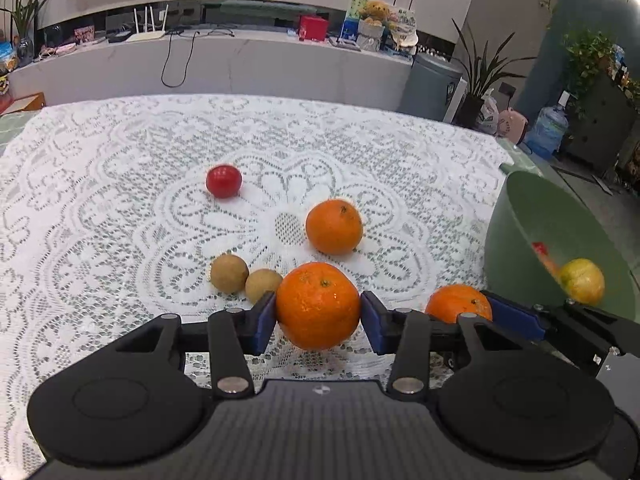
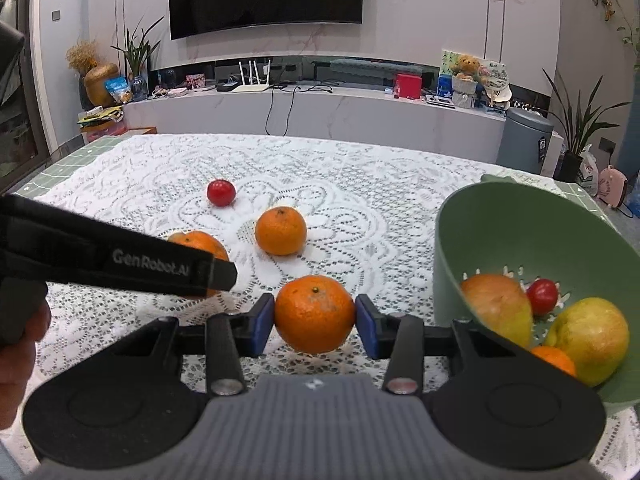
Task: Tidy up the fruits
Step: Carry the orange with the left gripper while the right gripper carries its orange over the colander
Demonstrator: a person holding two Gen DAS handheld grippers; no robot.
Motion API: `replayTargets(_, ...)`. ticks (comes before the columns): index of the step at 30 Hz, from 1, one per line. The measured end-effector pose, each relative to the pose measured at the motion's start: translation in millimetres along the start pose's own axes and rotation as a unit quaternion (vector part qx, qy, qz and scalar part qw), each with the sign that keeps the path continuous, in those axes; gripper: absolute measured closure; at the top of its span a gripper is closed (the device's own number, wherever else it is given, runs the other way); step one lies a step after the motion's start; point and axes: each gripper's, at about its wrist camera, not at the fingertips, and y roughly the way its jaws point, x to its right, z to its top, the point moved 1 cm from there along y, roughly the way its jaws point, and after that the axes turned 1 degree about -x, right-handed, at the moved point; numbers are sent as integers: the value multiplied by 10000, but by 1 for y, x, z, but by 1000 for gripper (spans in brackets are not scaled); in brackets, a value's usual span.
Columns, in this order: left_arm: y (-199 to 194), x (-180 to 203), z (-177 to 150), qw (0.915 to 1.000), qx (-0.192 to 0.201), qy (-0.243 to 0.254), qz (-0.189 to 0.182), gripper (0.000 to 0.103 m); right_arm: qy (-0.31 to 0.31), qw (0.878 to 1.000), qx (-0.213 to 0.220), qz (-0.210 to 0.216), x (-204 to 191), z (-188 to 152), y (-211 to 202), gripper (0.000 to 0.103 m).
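My left gripper [image 1: 319, 320] is shut on a large orange [image 1: 318, 306], with both blue pads against its sides, low over the lace cloth. In the right wrist view my right gripper [image 2: 315, 326] is shut on a second orange [image 2: 314, 314]. That fruit [image 1: 458, 304] also shows in the left wrist view, beside the right gripper's blue pad [image 1: 514, 316]. A third orange [image 1: 334, 226] lies free farther out. A red tomato [image 1: 224, 181] and two small brown fruits [image 1: 229, 273] also lie loose. The green colander bowl [image 2: 452, 248] holds apples, a tomato and a small orange.
The table has a white lace cloth [image 2: 360, 168] over a green mat. The left gripper's black finger [image 2: 160, 264] crosses the right wrist view's left side, with a person's hand [image 2: 20, 344] below it. Beyond the table stand a TV counter, plants and a grey bin [image 2: 524, 140].
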Motion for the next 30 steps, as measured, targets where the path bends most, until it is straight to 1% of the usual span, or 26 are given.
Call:
replayTargets(11, -36, 16, 14, 9992, 365, 51, -179, 52, 24, 9984, 552, -88, 9, 8, -54, 62)
replayTargets(14, -44, 25, 18, 9985, 447, 136, -275, 52, -26, 9969, 757, -222, 12, 11, -71, 62)
replayTargets(18, -51, 40, 22, 9974, 532, 299, -381, 52, -76, 9951, 889, -421, 19, 12, -87, 62)
replayTargets(25, -52, 70, 34, 9949, 542, 588, -613, 52, 122, 9906, 1038, -879, 54, 16, -110, 62)
replayTargets(30, -48, 98, 43, 9907, 520, 962, -804, 52, 519, 9873, 1010, -1111, 85, 20, -116, 62)
